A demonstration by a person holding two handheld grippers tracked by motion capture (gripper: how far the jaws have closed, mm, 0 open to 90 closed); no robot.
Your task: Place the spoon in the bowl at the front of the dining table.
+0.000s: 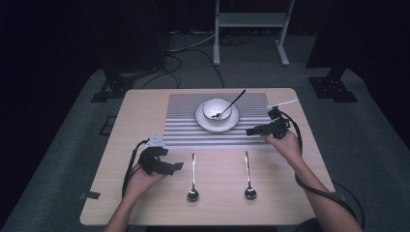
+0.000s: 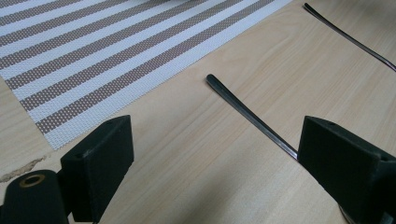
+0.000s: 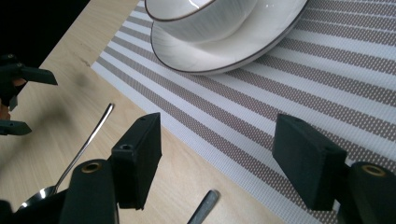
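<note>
Spoons: left spoon (image 1: pixel 193 177) and right spoon (image 1: pixel 248 175) lie parallel near desk (image 1: pixel 145 111) front edge, bowls toward the person. Third spoon (image 1: pixel 231 104) rests in bowl (image 1: pixel 216 108) on plate (image 1: pixel 203 122), on striped mat (image 1: pixel 179 130) at back edge. Left gripper (image 1: pixel 175 166) jaws spread, empty, beside left spoon's handle. Right gripper (image 1: pixel 251 130) jaws spread, empty, over mat's right edge.

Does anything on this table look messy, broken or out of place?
Nothing much stands out. The bowl sits squarely on its plate on the striped mat, with one spoon leaning inside it. Two more spoons lie neatly parallel on the bare table. No spills or damage are visible.
</note>
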